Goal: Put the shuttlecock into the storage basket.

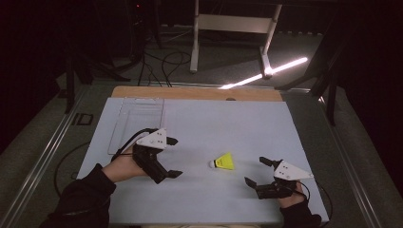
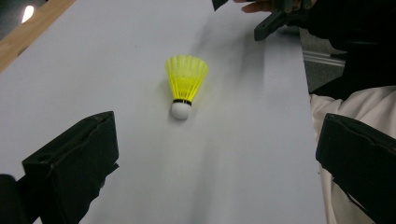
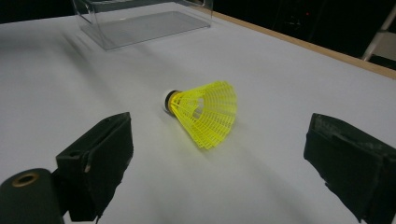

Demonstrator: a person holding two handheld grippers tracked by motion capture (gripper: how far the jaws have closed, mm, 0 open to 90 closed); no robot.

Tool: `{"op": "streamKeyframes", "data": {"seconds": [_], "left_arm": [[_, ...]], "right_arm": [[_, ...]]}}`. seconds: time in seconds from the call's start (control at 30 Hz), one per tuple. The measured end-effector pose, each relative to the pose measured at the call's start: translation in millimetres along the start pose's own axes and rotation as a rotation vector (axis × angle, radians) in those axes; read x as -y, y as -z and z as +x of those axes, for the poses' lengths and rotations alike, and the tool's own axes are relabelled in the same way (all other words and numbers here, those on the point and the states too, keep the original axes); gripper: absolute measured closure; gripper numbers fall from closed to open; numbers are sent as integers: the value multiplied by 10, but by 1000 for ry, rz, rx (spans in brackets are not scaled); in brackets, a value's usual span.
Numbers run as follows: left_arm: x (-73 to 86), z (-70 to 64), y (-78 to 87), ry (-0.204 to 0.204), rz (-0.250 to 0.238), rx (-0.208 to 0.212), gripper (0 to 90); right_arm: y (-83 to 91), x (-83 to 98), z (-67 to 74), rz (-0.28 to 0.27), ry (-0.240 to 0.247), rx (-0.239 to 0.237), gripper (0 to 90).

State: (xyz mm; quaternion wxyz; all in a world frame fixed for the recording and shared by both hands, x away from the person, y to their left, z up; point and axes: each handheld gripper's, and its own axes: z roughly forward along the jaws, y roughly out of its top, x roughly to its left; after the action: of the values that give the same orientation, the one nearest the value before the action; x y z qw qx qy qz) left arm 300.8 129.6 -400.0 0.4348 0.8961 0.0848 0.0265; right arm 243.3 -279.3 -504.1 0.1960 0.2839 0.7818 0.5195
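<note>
A yellow shuttlecock (image 1: 223, 162) with a white cork tip lies on its side on the white table mat (image 1: 214, 123), cork pointing left. My left gripper (image 1: 173, 157) is open to its left, jaws wide apart and facing the shuttlecock (image 2: 186, 85). My right gripper (image 1: 256, 171) is open to its right, a short way off, with the yellow skirt of the shuttlecock (image 3: 205, 112) ahead of its spread jaws. Neither gripper touches it. The right gripper (image 2: 243, 14) appears far off in the left gripper view.
A clear plastic box (image 1: 138, 124) lies on the mat at the back left, also seen as the box (image 3: 140, 21) beyond the shuttlecock. The wooden table edge (image 1: 195, 92) runs along the far side. A white frame (image 1: 233, 28) stands on the floor behind.
</note>
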Motion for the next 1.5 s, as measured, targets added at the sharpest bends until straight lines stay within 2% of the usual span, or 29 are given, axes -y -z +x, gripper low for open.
{"op": "streamKeyframes", "data": {"seconds": [0.13, 0.4, 0.47, 0.7, 0.93, 1.0, 1.13, 1.17, 1.23, 1.27, 1.5], "left_arm": [[-60, 40, -84, -21, -11, 8, 0], [-145, 89, -323, -49, 26, 42, 0], [-158, 109, -369, -41, 18, 51, 0], [-220, 152, -523, -39, 8, 41, 0], [-252, 216, -741, 17, 26, 71, 0], [-250, 235, -808, 29, 34, 60, 0], [-240, 280, -934, 46, 42, 75, 1], [-236, 280, -966, 38, 47, 61, 1], [-224, 295, -1030, 41, 52, 70, 3], [-217, 297, -1060, 34, 52, 59, 5], [-145, 324, -1252, 34, 84, 76, 26]], "right_arm": [[-6, 5, -1, 5, 3, -2, 84], [-4, 4, -2, 5, 10, 3, 85], [-3, 4, -2, 3, 9, 3, 84], [-2, 4, -2, 2, 9, 3, 85], [-1, 4, -2, 1, 9, 2, 84], [1, 5, 0, 2, 5, 1, 85], [-3, 7, -2, 3, 9, 0, 85], [-3, 7, -1, 3, 7, -1, 85], [-3, 7, -1, 2, 8, -2, 85], [-2, 8, -1, 2, 6, -3, 85], [-9, 13, 1, 11, 7, -5, 85]]}}
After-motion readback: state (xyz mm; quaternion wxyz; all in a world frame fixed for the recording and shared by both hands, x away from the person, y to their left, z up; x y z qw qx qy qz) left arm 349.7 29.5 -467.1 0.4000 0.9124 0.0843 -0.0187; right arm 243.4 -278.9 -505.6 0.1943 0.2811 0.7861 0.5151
